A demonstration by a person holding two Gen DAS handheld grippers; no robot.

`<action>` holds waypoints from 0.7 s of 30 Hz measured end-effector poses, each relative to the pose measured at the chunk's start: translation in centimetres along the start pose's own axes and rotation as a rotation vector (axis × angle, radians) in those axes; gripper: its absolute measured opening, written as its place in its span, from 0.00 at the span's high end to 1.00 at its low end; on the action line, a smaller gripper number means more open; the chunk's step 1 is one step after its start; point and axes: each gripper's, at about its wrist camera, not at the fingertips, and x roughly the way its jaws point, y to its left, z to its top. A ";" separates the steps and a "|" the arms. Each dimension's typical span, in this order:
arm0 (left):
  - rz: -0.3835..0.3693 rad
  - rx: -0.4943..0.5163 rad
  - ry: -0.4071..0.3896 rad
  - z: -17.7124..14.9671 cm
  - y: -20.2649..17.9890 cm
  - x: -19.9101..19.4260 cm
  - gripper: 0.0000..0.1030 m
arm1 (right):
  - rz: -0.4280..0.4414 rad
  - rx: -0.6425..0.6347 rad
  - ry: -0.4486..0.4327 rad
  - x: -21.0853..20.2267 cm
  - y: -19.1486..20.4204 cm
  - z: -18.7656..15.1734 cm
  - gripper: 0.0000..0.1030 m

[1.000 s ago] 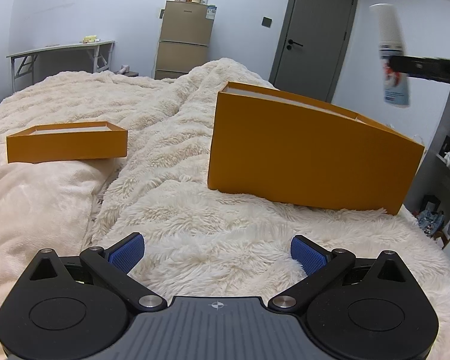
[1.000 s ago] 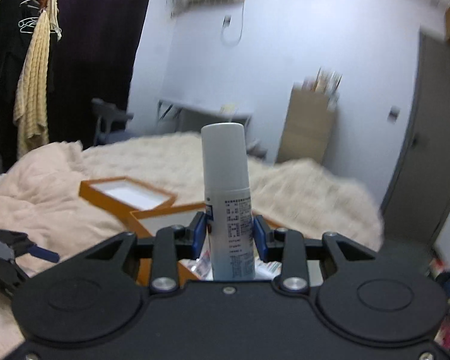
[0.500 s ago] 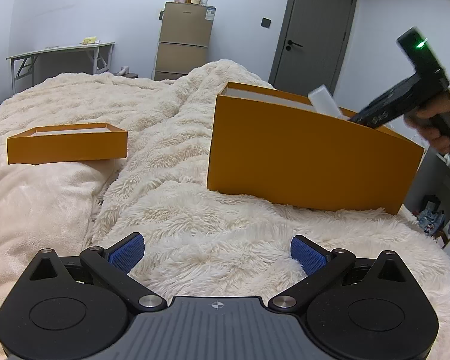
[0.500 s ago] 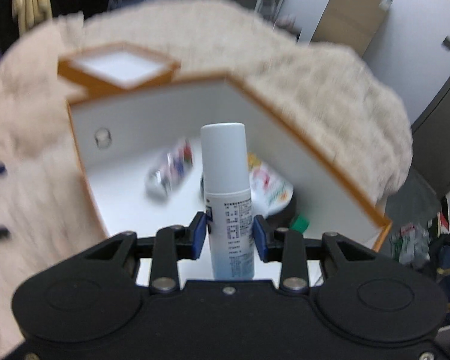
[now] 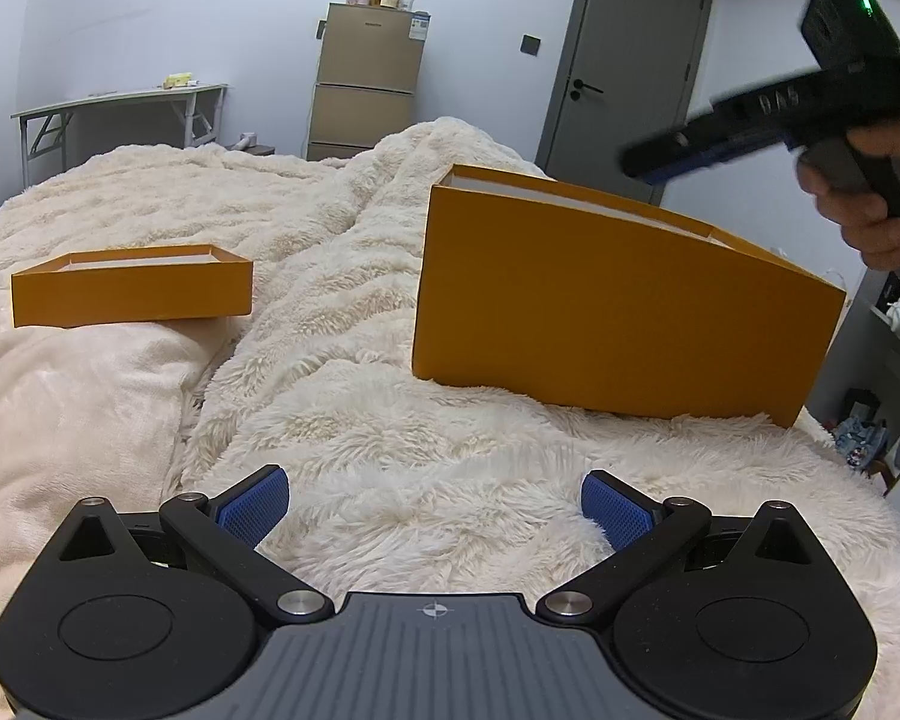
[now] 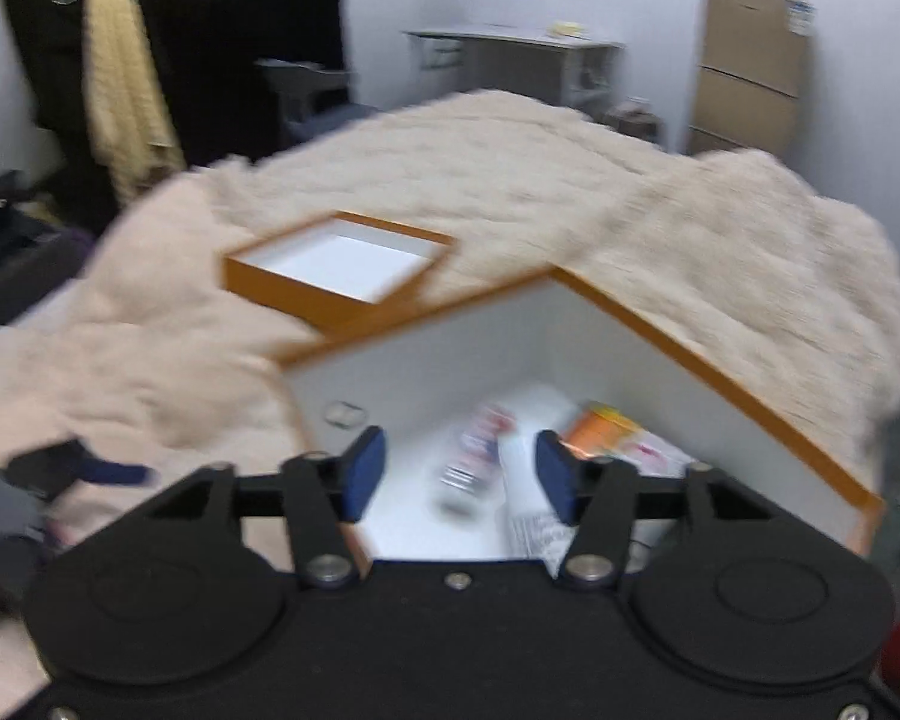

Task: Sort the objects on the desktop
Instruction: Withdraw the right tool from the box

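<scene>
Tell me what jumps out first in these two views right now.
The tall orange box on the fluffy cream blanket dominates, with the right tool above its open top, jaws opening and nothing gripped. Inside lie blurred items, a white bottle among them. A shallow orange lid sits apart to the left; the left tool is open.

- Box (image 5: 618,312) sits on the blanket (image 5: 426,468) at two o'clock in the left wrist view — lid (image 5: 132,294) at ten o'clock, well apart from it.
- Cabinet (image 5: 366,90) at twelve, behind the bed; desk (image 5: 120,102) to its left, door (image 5: 624,60) to its right.
- Inside the box — bottle (image 6: 528,498) lies among packets (image 6: 606,438).
</scene>
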 end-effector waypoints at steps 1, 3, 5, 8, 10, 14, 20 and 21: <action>0.000 0.000 0.000 0.0 0.0 0.0 0.00 | 0.017 -0.016 0.008 0.6 0.7 0.3 0.38; -0.001 -0.001 0.000 0.0 0.0 0.0 0.00 | 0.028 -0.059 0.033 2.6 2.5 0.9 0.37; -0.001 0.000 -0.001 0.0 0.0 -0.1 0.00 | 0.003 -0.089 0.059 4.4 3.8 1.1 0.37; -0.001 0.001 -0.001 0.0 -0.1 -0.1 0.00 | 0.009 -0.114 0.089 6.7 5.3 1.4 0.50; -0.002 0.000 -0.001 0.0 -0.1 -0.1 0.00 | 0.011 -0.117 0.098 7.8 6.3 1.2 0.80; -0.003 -0.003 0.000 -0.1 -0.2 -0.1 0.00 | -0.022 -0.174 0.024 6.7 8.0 0.9 0.88; 0.002 0.004 0.003 0.0 -0.5 -0.2 0.00 | 0.139 -0.208 -0.112 2.0 10.2 0.6 1.00; 0.001 0.002 0.004 0.0 -0.4 -0.2 0.00 | 0.063 -0.263 -0.104 1.9 11.3 0.4 0.95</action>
